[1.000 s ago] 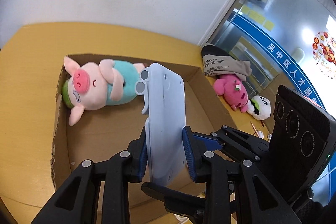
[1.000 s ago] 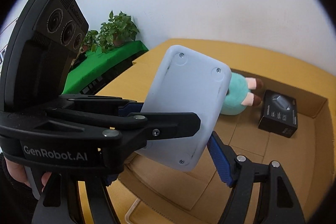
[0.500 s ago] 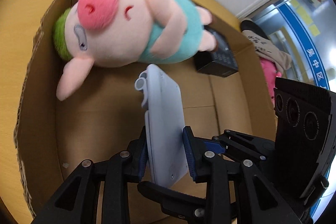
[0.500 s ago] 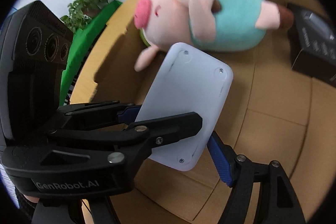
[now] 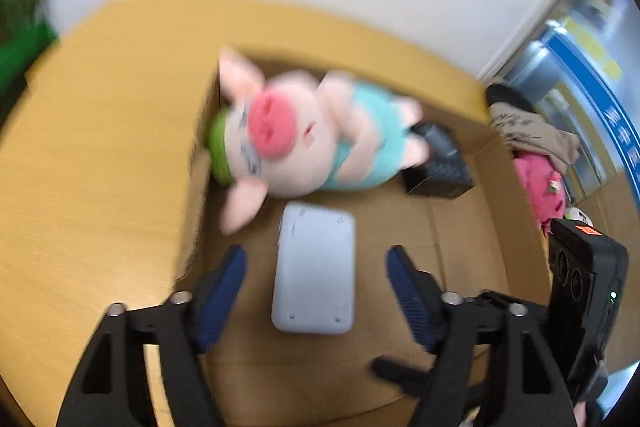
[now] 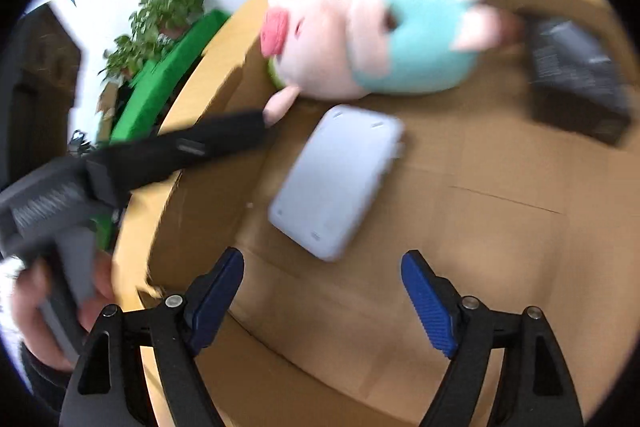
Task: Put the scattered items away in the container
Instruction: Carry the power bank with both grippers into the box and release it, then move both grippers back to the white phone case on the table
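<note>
A big cardboard box point(image 5: 500, 163) sits on a yellow table point(image 5: 100, 167). Inside it a flat grey pad point(image 5: 314, 271) lies on the box floor, on its own, with nothing touching it. A pink pig toy point(image 5: 304, 143) in a blue-green shirt lies just past the pad, near the back wall of the box. A small black box point(image 5: 440, 163) sits by the pig's feet.

The left gripper point(image 5: 316, 291) hangs over the grey pad. Its jaws are opening wide, and the pad shows between them but is not pinched. The right gripper point(image 6: 322, 297) is also over the box, jaws opening, with nothing between them.

Outside the box a pink toy point(image 5: 540, 187) lies under a brown cloth point(image 5: 532, 131).
</note>
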The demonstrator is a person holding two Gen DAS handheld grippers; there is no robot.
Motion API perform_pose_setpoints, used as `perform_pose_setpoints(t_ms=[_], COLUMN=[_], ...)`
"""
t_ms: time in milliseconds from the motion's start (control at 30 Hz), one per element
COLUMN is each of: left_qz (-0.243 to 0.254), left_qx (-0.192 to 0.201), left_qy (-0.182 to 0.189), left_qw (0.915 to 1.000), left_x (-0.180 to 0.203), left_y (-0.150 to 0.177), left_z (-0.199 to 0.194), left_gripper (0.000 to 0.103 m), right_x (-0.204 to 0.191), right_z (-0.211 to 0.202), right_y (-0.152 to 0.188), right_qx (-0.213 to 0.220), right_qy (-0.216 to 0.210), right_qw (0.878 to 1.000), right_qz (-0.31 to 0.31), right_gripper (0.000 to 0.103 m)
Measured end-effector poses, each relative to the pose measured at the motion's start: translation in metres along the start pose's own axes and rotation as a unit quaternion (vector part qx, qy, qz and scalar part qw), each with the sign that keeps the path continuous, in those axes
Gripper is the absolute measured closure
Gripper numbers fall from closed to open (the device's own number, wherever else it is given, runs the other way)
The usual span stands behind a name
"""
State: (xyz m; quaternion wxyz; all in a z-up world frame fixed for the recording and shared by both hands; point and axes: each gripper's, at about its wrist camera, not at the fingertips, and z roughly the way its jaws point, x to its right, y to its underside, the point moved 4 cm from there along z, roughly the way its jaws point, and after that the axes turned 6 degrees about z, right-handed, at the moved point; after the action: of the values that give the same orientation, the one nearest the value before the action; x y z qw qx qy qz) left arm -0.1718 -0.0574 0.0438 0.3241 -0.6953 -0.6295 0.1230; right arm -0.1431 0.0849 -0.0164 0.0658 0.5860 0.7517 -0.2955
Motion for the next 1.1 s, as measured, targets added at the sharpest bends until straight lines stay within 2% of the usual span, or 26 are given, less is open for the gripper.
perform_pose_setpoints(t_ms=[33, 100, 133, 233, 333, 500, 633, 767, 967, 1100], left_qz=[0.020, 0.059, 0.075, 0.088, 0.079, 0.093, 0.083, 0.074, 0.063, 0.054], left_qx=[0.022, 0.061, 0.081, 0.117, 0.136, 0.137, 0.132, 0.124, 0.114, 0.089], left_qy=[0.000, -0.002, -0.008, -0.017, -0.010, -0.012, 0.005, 0.011, 0.001, 0.005], left_qw=[0.9996, 0.9963, 0.9939, 0.9891, 0.9875, 0.9862, 0.9878, 0.9894, 0.9915, 0.9946], left_x=[0.011, 0.035, 0.046, 0.073, 0.092, 0.123, 0.134, 0.134, 0.118, 0.101], left_y=[0.005, 0.021, 0.032, 0.062, 0.083, 0.110, 0.125, 0.131, 0.143, 0.155], left_z=[-0.017, -0.047, -0.061, -0.086, -0.096, -0.099, -0.104, -0.107, -0.105, -0.094], left_gripper=[0.019, 0.003, 0.000, 0.000, 0.000, 0.000, 0.000, 0.000, 0.000, 0.000], right_x=[0.000, 0.002, 0.005, 0.014, 0.026, 0.049, 0.048, 0.041, 0.032, 0.024], right_z=[-0.020, -0.053, -0.070, -0.124, -0.157, -0.178, -0.186, -0.186, -0.186, -0.167], right_y=[0.010, 0.029, 0.037, 0.075, 0.094, 0.126, 0.148, 0.156, 0.165, 0.165], right_qx=[0.030, 0.077, 0.099, 0.167, 0.197, 0.218, 0.219, 0.226, 0.234, 0.209], right_qy=[0.014, 0.039, 0.042, 0.038, 0.070, 0.107, 0.094, 0.092, 0.082, 0.067], right_qw=[0.999, 0.996, 0.993, 0.984, 0.978, 0.970, 0.971, 0.969, 0.968, 0.975], right_qz=[-0.013, -0.033, -0.042, -0.040, -0.022, -0.013, -0.025, -0.033, -0.028, -0.029], right_gripper=[0.022, 0.021, 0.021, 0.019, 0.019, 0.019, 0.019, 0.019, 0.019, 0.019])
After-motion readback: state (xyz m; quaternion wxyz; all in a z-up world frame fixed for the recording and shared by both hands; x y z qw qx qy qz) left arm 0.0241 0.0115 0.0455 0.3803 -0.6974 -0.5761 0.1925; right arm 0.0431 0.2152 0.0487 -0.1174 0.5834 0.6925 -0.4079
